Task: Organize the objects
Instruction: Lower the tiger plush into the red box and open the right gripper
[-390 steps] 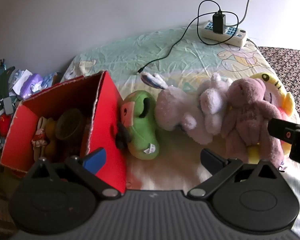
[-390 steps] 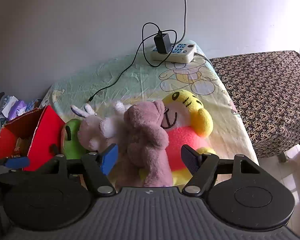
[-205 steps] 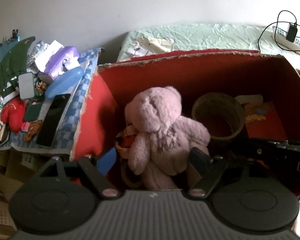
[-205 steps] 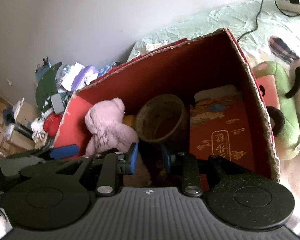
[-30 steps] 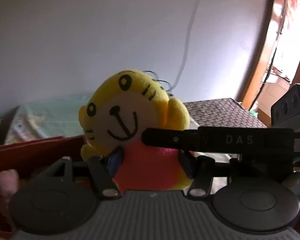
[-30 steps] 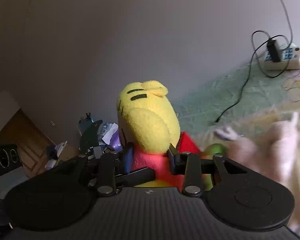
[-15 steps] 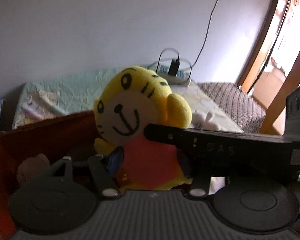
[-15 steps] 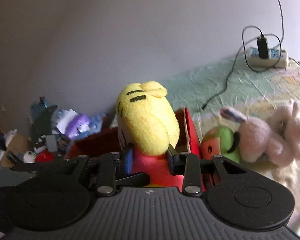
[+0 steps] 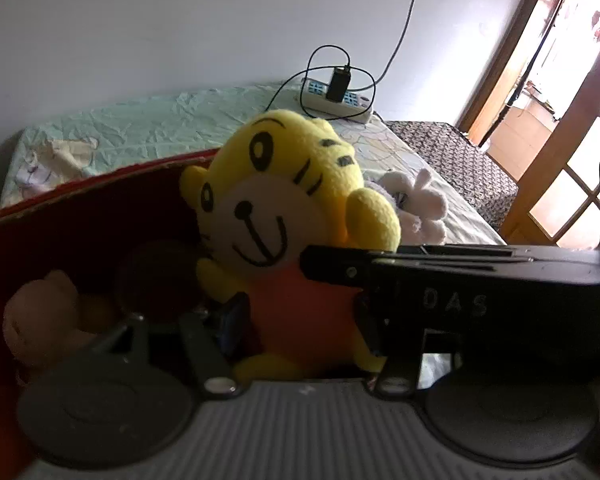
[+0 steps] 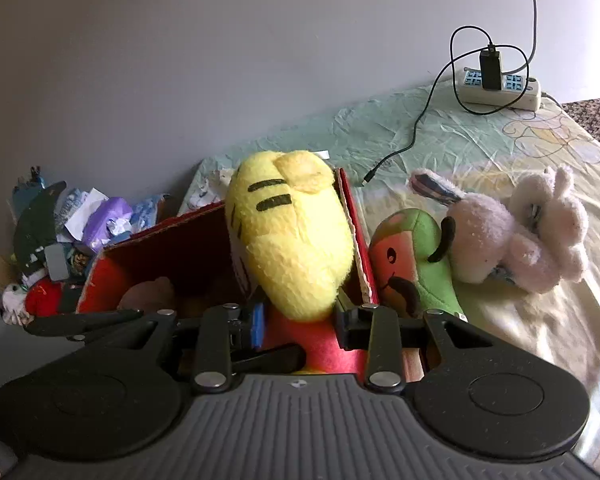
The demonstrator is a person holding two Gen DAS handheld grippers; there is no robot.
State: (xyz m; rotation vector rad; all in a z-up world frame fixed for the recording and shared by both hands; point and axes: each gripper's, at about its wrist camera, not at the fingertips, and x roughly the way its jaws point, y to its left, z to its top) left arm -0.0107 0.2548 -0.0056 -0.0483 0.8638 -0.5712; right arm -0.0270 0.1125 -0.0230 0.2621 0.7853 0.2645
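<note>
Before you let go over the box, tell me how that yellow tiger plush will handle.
The yellow tiger plush is probably soft and light: both the left gripper and right gripper pinch its red body in. Its big head overhangs the grip, so it may flop. Fleece looks grippy, not slippery. Dropped into the red box, it should land harmlessly.

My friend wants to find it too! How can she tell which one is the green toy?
Look at the big red box on the bed. Just outside its right wall, between the box and the pale fluffy bunny, lies the green toy. It is the only green one, with an orange-pink face, while its neighbours are white or yellow.
</note>
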